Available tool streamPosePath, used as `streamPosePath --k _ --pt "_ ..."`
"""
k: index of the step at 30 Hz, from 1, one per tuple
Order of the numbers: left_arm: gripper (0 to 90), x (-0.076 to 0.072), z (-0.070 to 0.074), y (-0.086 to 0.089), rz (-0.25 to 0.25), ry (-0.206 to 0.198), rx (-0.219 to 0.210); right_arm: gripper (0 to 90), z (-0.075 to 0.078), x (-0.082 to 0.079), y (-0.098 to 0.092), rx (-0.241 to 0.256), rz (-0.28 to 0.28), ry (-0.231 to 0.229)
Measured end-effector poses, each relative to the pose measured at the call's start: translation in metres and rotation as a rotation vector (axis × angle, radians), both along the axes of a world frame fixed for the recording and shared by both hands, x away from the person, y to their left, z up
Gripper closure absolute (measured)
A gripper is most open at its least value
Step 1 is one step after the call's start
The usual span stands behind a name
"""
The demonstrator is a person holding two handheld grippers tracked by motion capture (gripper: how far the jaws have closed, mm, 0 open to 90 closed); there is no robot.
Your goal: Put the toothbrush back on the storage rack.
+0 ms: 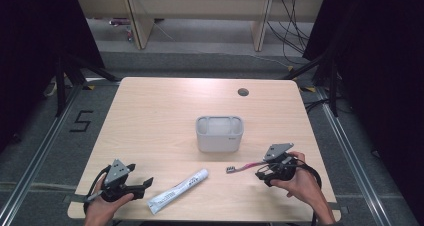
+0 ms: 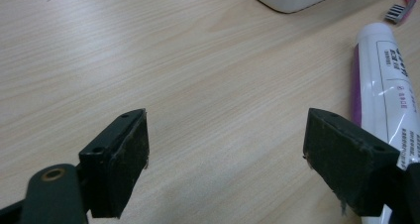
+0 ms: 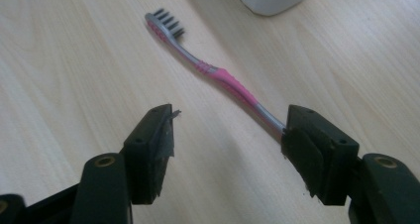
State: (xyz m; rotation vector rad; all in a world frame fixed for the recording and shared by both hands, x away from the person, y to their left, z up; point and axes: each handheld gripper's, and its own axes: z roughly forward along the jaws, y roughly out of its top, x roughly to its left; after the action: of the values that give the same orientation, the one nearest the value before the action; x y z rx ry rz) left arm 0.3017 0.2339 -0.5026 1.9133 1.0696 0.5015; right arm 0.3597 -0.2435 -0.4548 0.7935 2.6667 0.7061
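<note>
1. Light wood surface (image 1: 150, 116) with a round cable hole (image 1: 243, 92) at 12 o'clock; grey floor and dark curtains around
2. White-grey holder box (image 1: 219, 133) sits at centre of surface, upright, open top
3. Toothpaste tube (image 1: 178, 190) lies flat at 6 o'clock, slanted, cap end toward 1 o'clock
4. Pink-grey toothbrush (image 1: 240, 167) lies flat at 4 o'clock, bristle head toward tube cap, apart from it
5. Left hand-held gripper (image 1: 148, 182) at 7 o'clock, jaws wide apart, holding nothing; tube just beside its right-hand jaw in left gripper view
6. Right hand-held gripper (image 3: 228, 135) at 4 o'clock, jaws apart, not clamped; toothbrush handle end reaches between the jaws, close against right-hand jaw, touching or not unclear
</note>
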Motion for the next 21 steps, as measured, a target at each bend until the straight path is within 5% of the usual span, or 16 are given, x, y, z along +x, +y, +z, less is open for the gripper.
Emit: streamPosePath --k 21 --pt "17.5 0.001 0.0 0.0 -0.003 0.001 0.008 59.2 -0.004 0.036 0.02 -0.127 0.146 0.057"
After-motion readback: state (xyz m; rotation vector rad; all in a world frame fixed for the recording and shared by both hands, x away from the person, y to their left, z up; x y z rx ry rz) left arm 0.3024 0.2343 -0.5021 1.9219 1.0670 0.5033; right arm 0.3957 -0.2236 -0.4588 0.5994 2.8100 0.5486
